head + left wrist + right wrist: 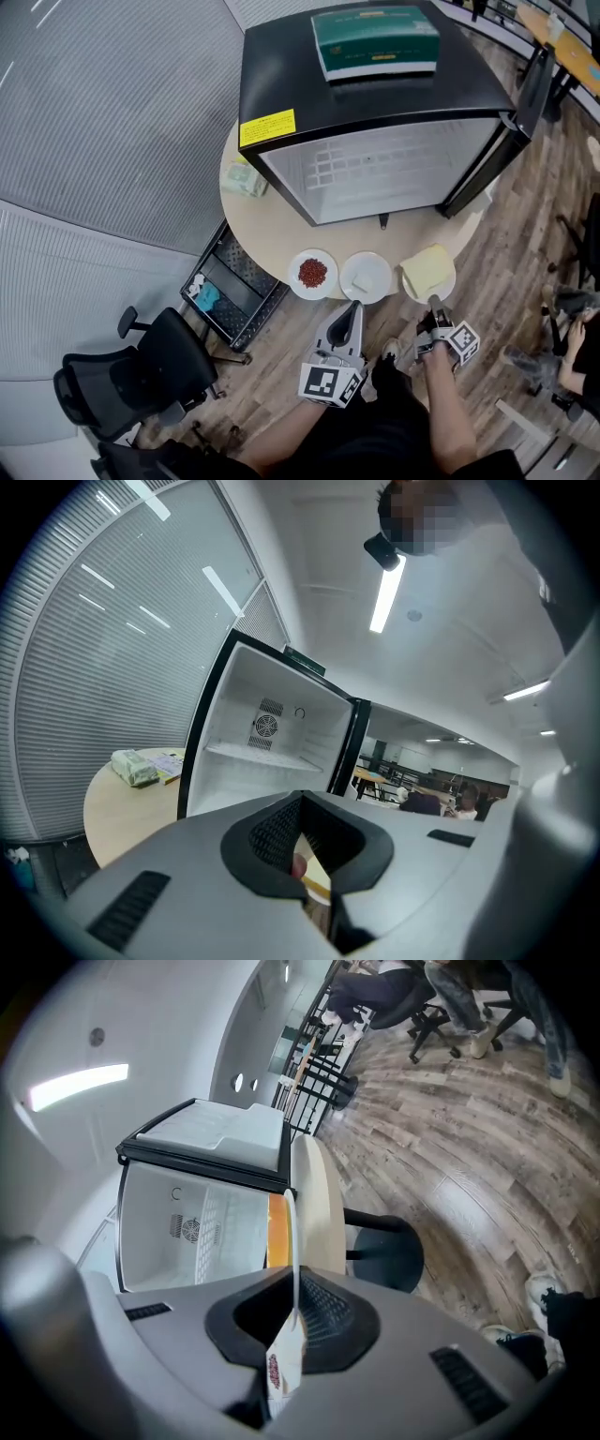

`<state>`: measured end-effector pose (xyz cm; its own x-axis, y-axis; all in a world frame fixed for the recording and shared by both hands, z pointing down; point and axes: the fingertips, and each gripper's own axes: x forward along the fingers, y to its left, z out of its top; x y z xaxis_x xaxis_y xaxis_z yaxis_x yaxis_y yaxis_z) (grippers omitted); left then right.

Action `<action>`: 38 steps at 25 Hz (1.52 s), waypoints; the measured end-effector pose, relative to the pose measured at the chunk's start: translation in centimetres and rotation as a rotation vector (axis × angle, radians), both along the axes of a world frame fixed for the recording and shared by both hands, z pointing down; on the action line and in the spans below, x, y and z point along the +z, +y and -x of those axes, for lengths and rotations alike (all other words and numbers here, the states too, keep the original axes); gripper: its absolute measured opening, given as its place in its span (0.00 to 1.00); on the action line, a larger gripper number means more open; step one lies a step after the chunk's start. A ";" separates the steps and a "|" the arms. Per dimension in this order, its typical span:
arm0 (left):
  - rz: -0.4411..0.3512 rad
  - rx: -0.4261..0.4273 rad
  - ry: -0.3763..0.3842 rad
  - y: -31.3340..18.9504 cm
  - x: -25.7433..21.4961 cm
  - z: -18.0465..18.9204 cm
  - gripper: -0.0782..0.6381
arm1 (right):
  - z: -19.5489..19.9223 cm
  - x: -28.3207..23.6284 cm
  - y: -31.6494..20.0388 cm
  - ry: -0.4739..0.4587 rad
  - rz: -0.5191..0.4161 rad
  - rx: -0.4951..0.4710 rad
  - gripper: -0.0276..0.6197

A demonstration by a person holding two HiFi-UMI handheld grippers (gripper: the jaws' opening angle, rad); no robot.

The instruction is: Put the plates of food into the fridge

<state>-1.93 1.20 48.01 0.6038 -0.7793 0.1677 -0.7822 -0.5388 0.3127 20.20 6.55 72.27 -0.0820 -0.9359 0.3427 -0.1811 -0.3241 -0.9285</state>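
One plate (421, 297) rim-first between clamped fingers (330, 1311) of right gripper (292, 1321); left gripper (306, 853) fingers together, empty.

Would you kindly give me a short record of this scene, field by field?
fridge: on the table, door open, no plates inside
plates: red-food plate, middle plate, yellow-food plate, in a row on the table
right claw: shut on the yellow-food plate's rim
left claw: jaws together, by the middle plate's near edge
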 end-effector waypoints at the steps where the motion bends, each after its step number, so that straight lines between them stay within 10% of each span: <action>1: -0.003 0.010 -0.003 0.2 -0.3 0.3 0.12 | 0.2 -0.9 0.3 -0.011 -0.007 0.009 0.07; 19: -0.108 0.060 0.038 -3.3 -7.3 2.8 0.12 | 3.8 -19.5 -11.6 -0.079 -0.299 0.021 0.07; 38: -0.069 -0.024 0.011 -11.4 -6.2 -2.3 0.12 | -0.9 -19.9 -27.3 -0.149 -0.231 -0.022 0.07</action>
<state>0.34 -10.16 41.79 0.5868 -0.8028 0.1062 -0.7915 -0.5409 0.2844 21.06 -20.75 52.38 -0.1367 -0.9853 0.1029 -0.0413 -0.0982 -0.9943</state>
